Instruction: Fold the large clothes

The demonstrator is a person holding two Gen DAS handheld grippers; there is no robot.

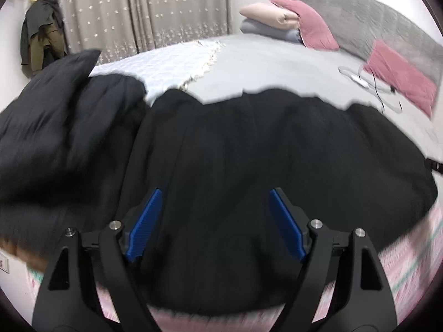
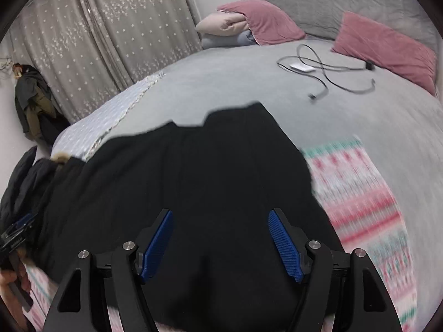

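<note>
A large black garment [image 1: 249, 152] lies spread over the near part of a bed, its far edge ragged against the grey bedspread [image 1: 271, 66]. At its left end a padded black part [image 1: 55, 127] is bunched up. My left gripper [image 1: 216, 193] hovers over the garment's near half, its blue pads wide apart and nothing between them. In the right wrist view the same garment [image 2: 193, 171] fills the middle. My right gripper [image 2: 221, 215] stands open above it, pads apart and empty. The left gripper [image 2: 16, 238] and a hand show at that view's left edge.
A pink and green patterned blanket [image 2: 360, 199] lies under the garment's right side. Cables and a white charger [image 2: 301, 67] lie on the bedspread. Pink pillows [image 2: 384, 47], folded bedding [image 2: 221, 30] and a grey headboard are at the far end. Curtains and hanging coats [image 1: 41, 44] stand left.
</note>
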